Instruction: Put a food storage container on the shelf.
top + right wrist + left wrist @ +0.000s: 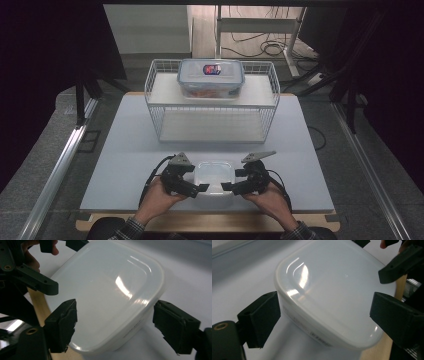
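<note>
The white container (pixel 214 177) is straddled at its left end by the left gripper (pixel 196 180) and at its right end by the right gripper (pixel 231 180), jaws wide and pads apart from its walls. An uneven squeeze could skid it off the table's near edge (pixel 210 212).

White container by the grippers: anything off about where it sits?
Yes. The white container sits at the table's near edge; in the left gripper view one corner pokes past the white top over the wooden rim. No spill or damage visible.

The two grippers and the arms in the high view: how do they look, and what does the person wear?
Both the left gripper and the right gripper are black, each with two blocky jaws, a grey three-cornered plate on top and a black cable trailing back. The left gripper view shows a brass-coloured ring on its body. The sleeves are plaid.
</note>
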